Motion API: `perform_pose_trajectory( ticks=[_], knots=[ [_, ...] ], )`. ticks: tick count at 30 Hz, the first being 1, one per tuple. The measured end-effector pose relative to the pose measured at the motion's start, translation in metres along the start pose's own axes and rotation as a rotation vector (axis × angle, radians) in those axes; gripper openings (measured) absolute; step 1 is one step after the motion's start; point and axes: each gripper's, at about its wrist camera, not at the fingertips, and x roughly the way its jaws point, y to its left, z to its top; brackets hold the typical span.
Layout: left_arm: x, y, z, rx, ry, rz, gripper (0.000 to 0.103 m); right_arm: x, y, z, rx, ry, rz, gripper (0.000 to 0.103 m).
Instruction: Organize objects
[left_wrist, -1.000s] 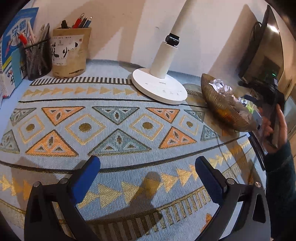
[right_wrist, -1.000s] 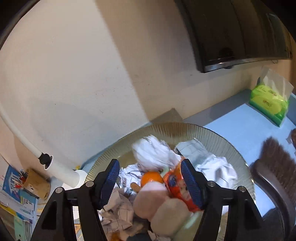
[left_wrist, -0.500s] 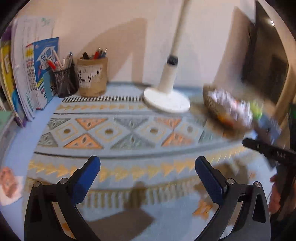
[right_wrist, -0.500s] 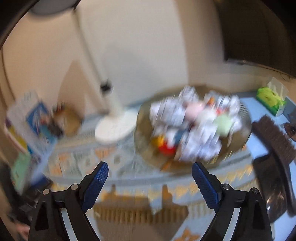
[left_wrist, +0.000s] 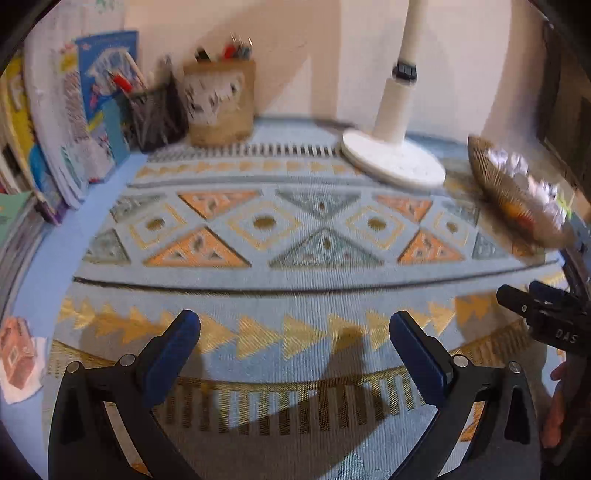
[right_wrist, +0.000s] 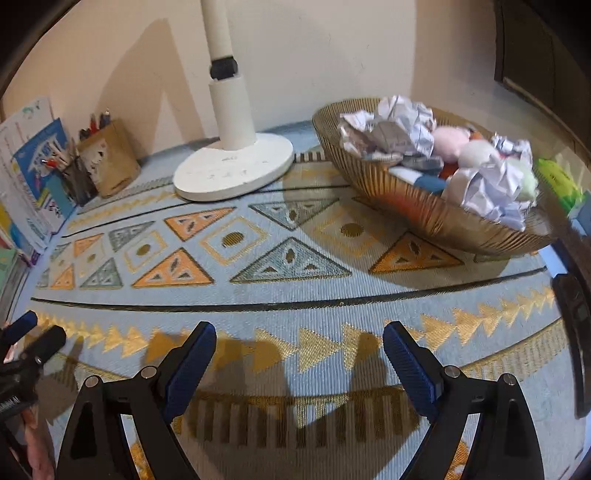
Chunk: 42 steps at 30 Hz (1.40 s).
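A ribbed golden bowl (right_wrist: 424, 206) (left_wrist: 495, 181) stands at the right of the patterned mat (right_wrist: 295, 288) (left_wrist: 295, 266), heaped with crumpled paper (right_wrist: 399, 129), soft pastel balls (right_wrist: 452, 138) and other small items. My right gripper (right_wrist: 297, 350) is open with nothing between its blue pads, hovering over the mat's near edge, well short of the bowl. My left gripper (left_wrist: 293, 343) is open too and empty, above the same near edge. The right gripper's black body (left_wrist: 546, 317) shows at the right of the left wrist view.
A white lamp base and pole (right_wrist: 232, 166) (left_wrist: 395, 155) stand at the back. Two pen holders (left_wrist: 221, 99) (left_wrist: 155, 114) and upright books (left_wrist: 74, 110) line the back left. A small picture card (left_wrist: 18, 354) lies off the mat, left. A green pack (right_wrist: 557, 181) lies behind the bowl.
The right gripper has pulled back from over the bowl and come down to the mat's near edge, its jaws wider and empty. The left view tilted up, then back down.
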Motion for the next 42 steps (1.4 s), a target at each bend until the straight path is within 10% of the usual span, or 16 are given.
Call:
perform_pose_trajectory(
  ticks=[42],
  knots=[
    [0.012,-0.007,0.003,0.048,0.041,0.052,0.103,0.01,0.014,-0.002,-0.081,0.053,-0.033,0.103]
  ],
)
